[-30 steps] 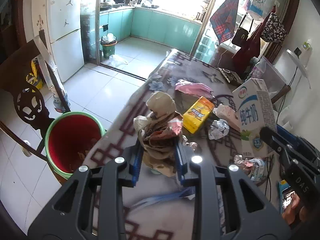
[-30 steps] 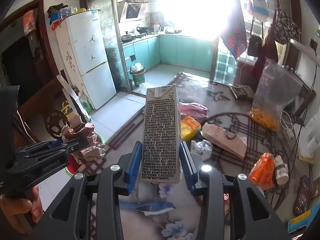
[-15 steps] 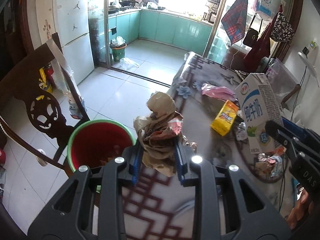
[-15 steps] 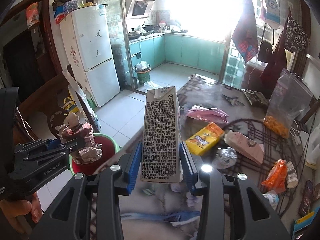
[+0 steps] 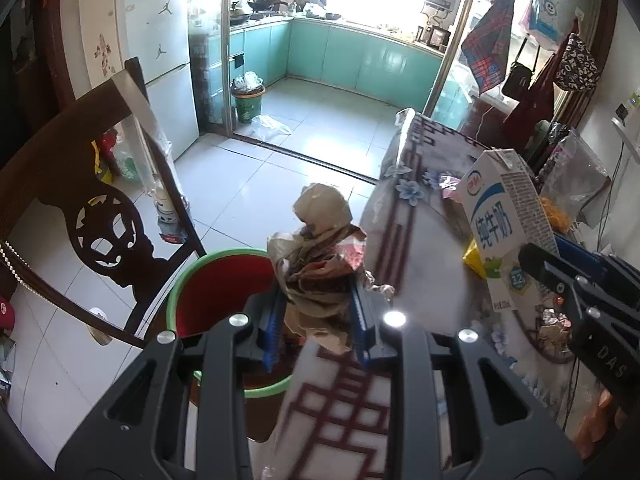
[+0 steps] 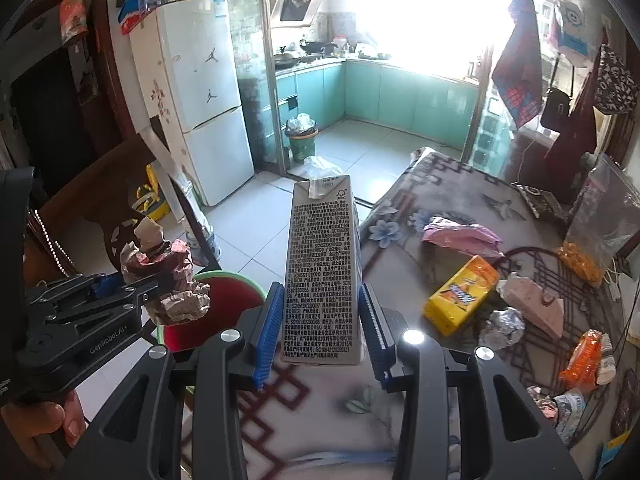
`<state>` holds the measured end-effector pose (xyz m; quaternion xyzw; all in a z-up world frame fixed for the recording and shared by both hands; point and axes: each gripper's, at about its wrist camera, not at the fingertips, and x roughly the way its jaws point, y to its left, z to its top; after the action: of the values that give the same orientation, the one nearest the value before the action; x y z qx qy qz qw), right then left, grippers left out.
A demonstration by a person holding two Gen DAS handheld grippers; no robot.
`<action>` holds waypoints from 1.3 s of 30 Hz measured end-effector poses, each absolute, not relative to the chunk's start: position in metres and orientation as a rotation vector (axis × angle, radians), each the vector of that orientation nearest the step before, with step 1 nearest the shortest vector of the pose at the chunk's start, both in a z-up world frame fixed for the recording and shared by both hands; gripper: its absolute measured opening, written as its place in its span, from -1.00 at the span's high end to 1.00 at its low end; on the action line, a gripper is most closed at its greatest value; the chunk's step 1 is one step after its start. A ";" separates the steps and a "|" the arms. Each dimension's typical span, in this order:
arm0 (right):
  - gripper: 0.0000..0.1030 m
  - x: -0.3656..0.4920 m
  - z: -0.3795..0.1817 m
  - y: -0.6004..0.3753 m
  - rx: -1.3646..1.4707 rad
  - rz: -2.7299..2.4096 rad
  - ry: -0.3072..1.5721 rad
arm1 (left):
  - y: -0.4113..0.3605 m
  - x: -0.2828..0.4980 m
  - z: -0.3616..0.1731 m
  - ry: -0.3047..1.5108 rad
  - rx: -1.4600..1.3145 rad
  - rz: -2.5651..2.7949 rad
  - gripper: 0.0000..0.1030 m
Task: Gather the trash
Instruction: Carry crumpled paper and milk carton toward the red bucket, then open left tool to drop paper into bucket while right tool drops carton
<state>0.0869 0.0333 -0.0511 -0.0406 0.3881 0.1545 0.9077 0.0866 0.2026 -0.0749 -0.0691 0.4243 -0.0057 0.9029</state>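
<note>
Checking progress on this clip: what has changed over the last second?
Both grippers carried their loads off the table toward the red bin. The left gripper keeps the crumpled paper, the right gripper the milk carton. Nothing was released.

Left gripper (image 5: 316, 322) with paper wad (image 5: 320, 268) carried off the table (image 5: 416, 248) to above bin (image 5: 208, 280), right gripper (image 6: 322, 326) with carton (image 6: 322, 268) brought toward table edge
</note>
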 end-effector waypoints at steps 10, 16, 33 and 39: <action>0.27 0.100 -0.063 0.068 -0.102 0.353 0.839 | 0.235 0.095 -0.086 0.901 -0.166 0.018 0.45; 0.27 0.111 -0.072 0.087 -0.108 0.384 0.866 | 0.252 0.100 -0.094 0.919 -0.168 0.048 0.45; 0.28 0.127 -0.092 0.131 -0.172 0.458 0.919 | 0.300 0.112 -0.137 1.030 -0.216 0.141 0.45; 0.28 0.133 -0.099 0.136 -0.179 0.464 0.939 | 0.306 0.119 -0.157 1.087 -0.233 0.154 0.45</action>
<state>0.1328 0.1363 -0.0991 -0.0853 0.4476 0.2214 0.8622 0.1193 0.3058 -0.1571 -0.1103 0.5153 0.0729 0.8468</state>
